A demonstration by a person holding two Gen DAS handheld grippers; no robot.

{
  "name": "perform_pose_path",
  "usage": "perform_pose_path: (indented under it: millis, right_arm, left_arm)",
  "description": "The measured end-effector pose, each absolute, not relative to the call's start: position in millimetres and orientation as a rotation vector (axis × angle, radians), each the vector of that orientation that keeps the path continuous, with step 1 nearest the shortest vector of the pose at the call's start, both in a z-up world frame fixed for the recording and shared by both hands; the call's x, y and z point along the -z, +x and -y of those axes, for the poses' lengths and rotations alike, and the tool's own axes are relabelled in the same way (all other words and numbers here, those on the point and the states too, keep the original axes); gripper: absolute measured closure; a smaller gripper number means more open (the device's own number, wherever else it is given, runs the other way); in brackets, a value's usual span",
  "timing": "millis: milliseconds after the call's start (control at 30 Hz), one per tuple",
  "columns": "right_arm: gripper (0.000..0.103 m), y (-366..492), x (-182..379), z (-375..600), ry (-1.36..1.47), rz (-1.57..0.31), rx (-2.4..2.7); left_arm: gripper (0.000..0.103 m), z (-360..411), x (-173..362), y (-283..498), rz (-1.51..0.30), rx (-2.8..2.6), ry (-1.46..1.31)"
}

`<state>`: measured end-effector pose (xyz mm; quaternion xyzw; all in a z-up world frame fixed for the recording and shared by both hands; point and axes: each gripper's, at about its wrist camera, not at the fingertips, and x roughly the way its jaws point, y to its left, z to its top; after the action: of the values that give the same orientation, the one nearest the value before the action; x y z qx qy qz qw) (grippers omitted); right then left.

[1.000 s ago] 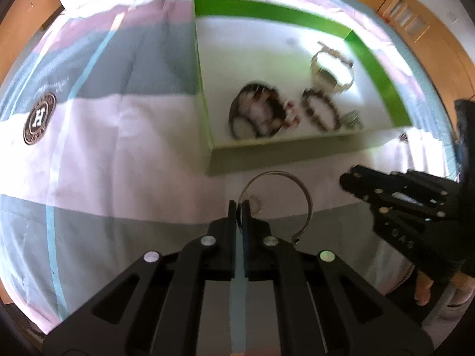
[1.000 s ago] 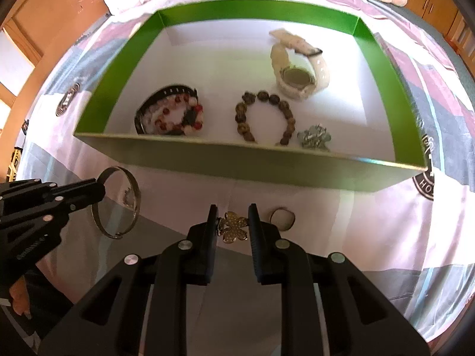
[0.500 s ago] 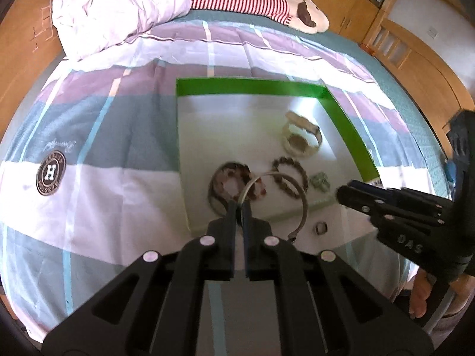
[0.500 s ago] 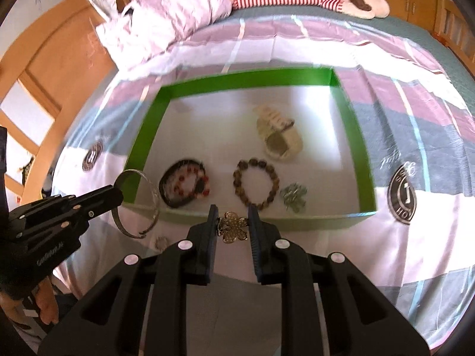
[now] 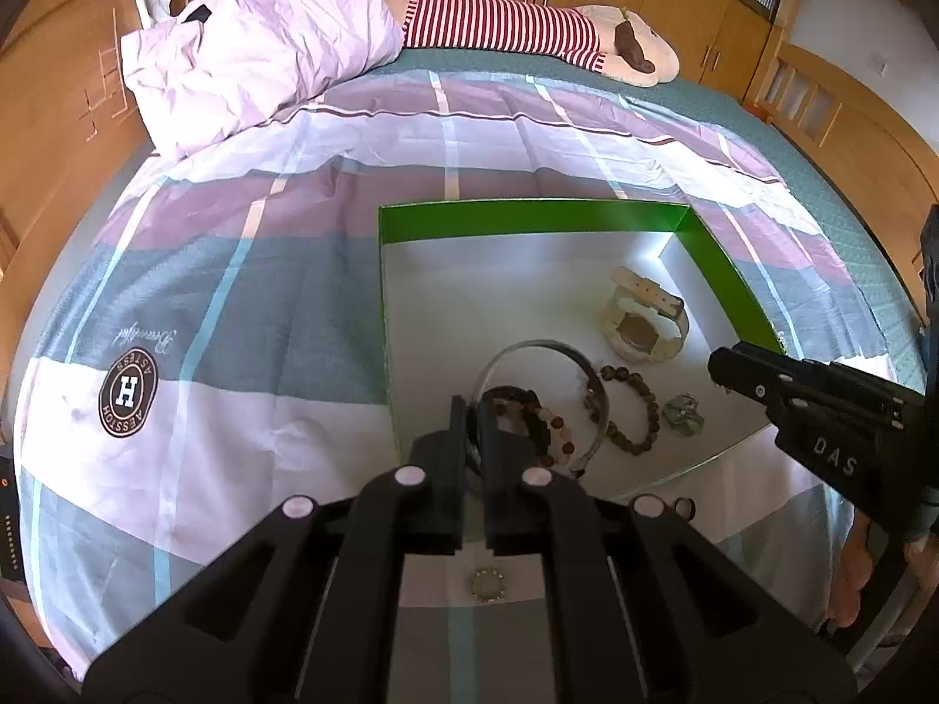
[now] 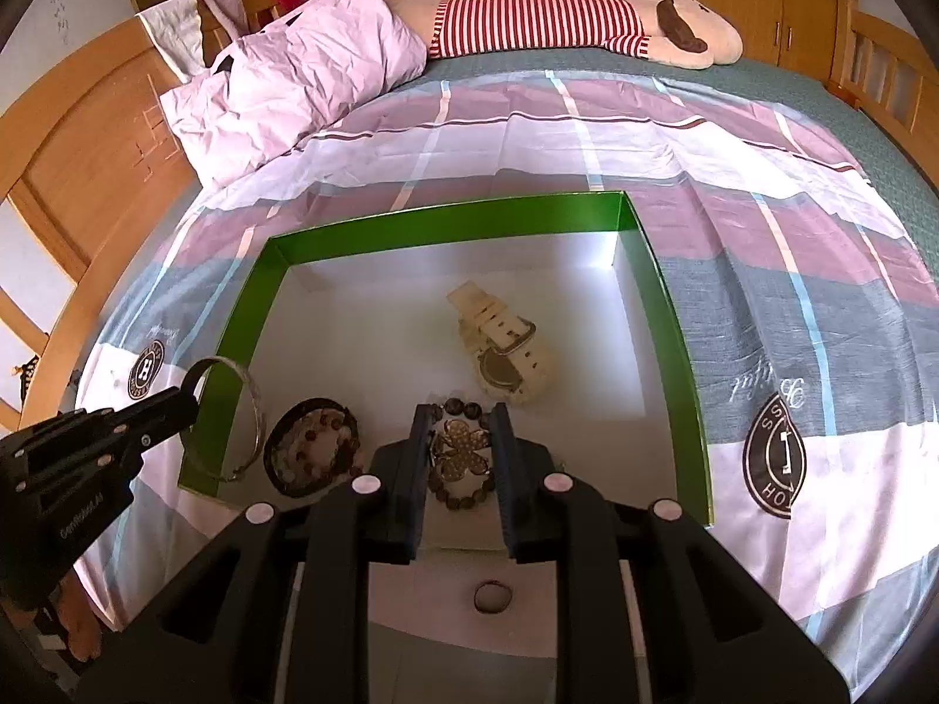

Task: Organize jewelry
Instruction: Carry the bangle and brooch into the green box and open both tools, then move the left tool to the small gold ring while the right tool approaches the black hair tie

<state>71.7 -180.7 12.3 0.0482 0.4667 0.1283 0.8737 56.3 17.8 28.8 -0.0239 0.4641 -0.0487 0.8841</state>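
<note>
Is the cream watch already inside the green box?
Yes, the cream watch lies on the white floor of the green box.

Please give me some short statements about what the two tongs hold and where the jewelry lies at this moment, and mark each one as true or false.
1. The left tongs are shut on a silver bangle. True.
2. The right tongs are empty. False: they grip a flower-shaped brooch.
3. A cream watch lies inside the green box. True.
4. The brown bead bracelet lies on the bedsheet outside the box. False: it lies on the box floor, near the watch.
5. A small ring lies on the bedsheet outside the box. True.
6. The box has a lid on it. False: it is open on top, and its contents are in view.
</note>
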Motion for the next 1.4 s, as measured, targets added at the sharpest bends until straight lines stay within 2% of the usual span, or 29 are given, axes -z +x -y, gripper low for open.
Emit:
perform_pose_path:
  millis: [267, 533, 600, 633, 800, 967, 1100, 1267, 1367, 1400]
  right_arm:
    - [0.083, 72, -7, 175, 0.063, -0.961, -0.257]
    - [0.082, 82, 22, 174, 0.048, -1.052, -0.216]
    - [0.07, 81, 21, 175, 0.05, -1.055, -0.213]
    - [0.068, 79, 17, 176, 0.058, -1.05, -0.218]
    - [0.067, 57, -6, 182, 0.092, -1.04, -0.299]
    - [0.067, 31, -9, 173, 0.019, -1.127, -0.383]
    - [0.067, 20, 20, 164, -0.139, -1.195, -0.332]
    - [0.067, 29, 51, 170, -0.136, -1.272, -0.25]
    - [0.048, 35, 57, 166, -0.133, -1.271, -0.224]
    - [0.047, 36, 59, 163, -0.137, -1.268, -0.223]
  left_arm:
    - [0.099, -13, -31, 53, -0.909, 0.092, -0.05]
    - [0.098, 5, 5, 64, -1.006, 0.093, -0.016]
    - [0.096, 4, 9, 65, -1.029, 0.1, -0.031]
    - [0.095, 2, 9, 66, -1.036, 0.105, -0.052]
    - [0.094, -11, -11, 56, -1.016, 0.145, -0.122]
    - [0.08, -15, -29, 17, -1.024, 0.217, -0.122]
    - [0.079, -12, -1, -1, -1.138, 0.195, -0.07]
    - [0.078, -14, 48, 9, -1.269, 0.103, -0.036]
    - [0.073, -12, 59, 17, -1.292, 0.084, -0.043]
    - [0.064, -9, 61, 20, -1.291, 0.081, -0.038]
